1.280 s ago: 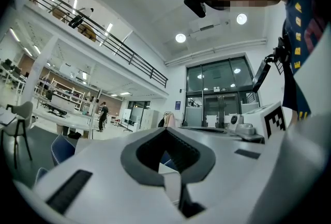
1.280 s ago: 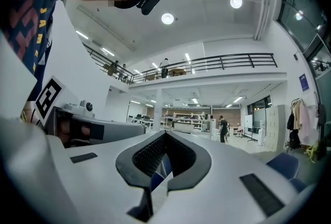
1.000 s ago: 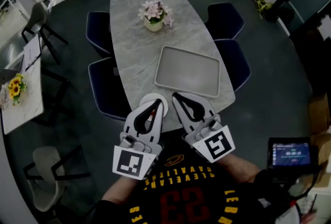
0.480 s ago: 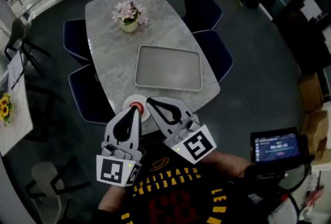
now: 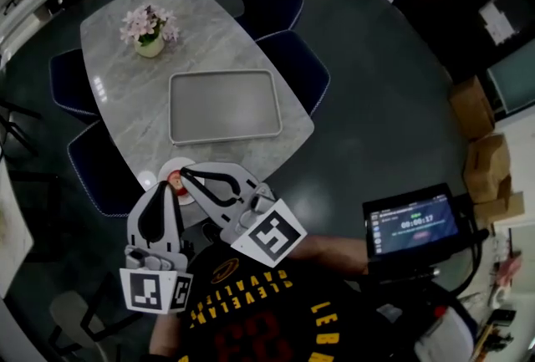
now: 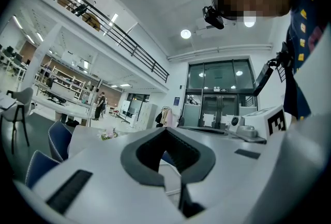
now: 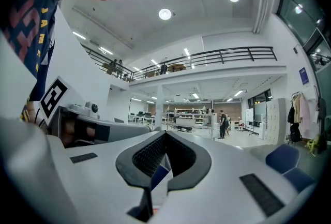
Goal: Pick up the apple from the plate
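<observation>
Claws, two: left claw (image 5: 165, 186) and right claw (image 5: 187, 173), each closed tip to tip with nothing between the jaws. Both are held low over the near end of the surface, and each carries one cube with a black-and-white square marker.

Surface (image 5: 125, 101), one: a long grey marbled top with rounded ends, standing on a dark floor (image 5: 376, 101).

Plate (image 5: 160, 170), one: white, at the near edge of the surface, partly covered by the claws.

Apple (image 5: 175, 181), one: red, on the plate, just between the two claw tips; contact cannot be made out.

Tray (image 5: 222, 105), one: grey and rectangular, at mid-surface.

Flower pot (image 5: 149, 28), one: pale pink blooms, at the far end.

Chairs, four: dark blue, two on each long side (image 5: 297, 68).

Boxes (image 5: 472, 105), two: brown cardboard, on the floor at right.

Screen (image 5: 414, 222), one: beside the person's right arm, its timer reading 00:00:17.

Shirt (image 5: 251, 310): dark, with yellow lettering that is partly hidden and seems to read CLEVELAND.

Room, from the gripper views: a tall white hall with a railed mezzanine, round ceiling lights and glass doors.
</observation>
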`<state>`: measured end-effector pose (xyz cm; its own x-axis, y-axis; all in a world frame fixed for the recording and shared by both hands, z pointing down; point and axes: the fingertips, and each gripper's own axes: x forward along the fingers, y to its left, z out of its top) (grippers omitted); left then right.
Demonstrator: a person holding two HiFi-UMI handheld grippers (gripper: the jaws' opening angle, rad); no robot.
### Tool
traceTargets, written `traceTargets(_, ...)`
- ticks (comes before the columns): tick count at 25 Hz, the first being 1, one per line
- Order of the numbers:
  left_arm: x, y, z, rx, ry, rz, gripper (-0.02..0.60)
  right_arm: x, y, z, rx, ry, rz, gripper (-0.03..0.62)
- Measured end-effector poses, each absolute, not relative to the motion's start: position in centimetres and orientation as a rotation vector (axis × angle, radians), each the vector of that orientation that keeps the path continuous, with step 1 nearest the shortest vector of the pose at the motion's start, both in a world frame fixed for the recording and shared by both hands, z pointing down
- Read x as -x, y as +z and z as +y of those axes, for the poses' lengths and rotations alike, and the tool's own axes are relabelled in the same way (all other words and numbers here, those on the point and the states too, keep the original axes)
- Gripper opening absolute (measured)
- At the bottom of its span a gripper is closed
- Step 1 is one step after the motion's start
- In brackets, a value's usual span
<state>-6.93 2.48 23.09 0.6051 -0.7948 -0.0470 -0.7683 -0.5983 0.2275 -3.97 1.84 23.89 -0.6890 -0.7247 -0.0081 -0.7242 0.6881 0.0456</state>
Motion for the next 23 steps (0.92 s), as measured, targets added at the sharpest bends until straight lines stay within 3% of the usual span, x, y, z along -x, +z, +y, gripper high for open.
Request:
traceTargets(10, 6.7, 23.6, 2.5, -2.649, -0.208, -1.303, 0.0, 3.8, 24.2, 1.9, -1.293, 0.07, -2.907, 0.006)
traceTargets(23, 6.8, 25.0, 3.2, -2.63, -0.152, -1.27, 0.0, 3.8, 24.8, 2.1, -1.249, -0.036, -2.851, 0.006)
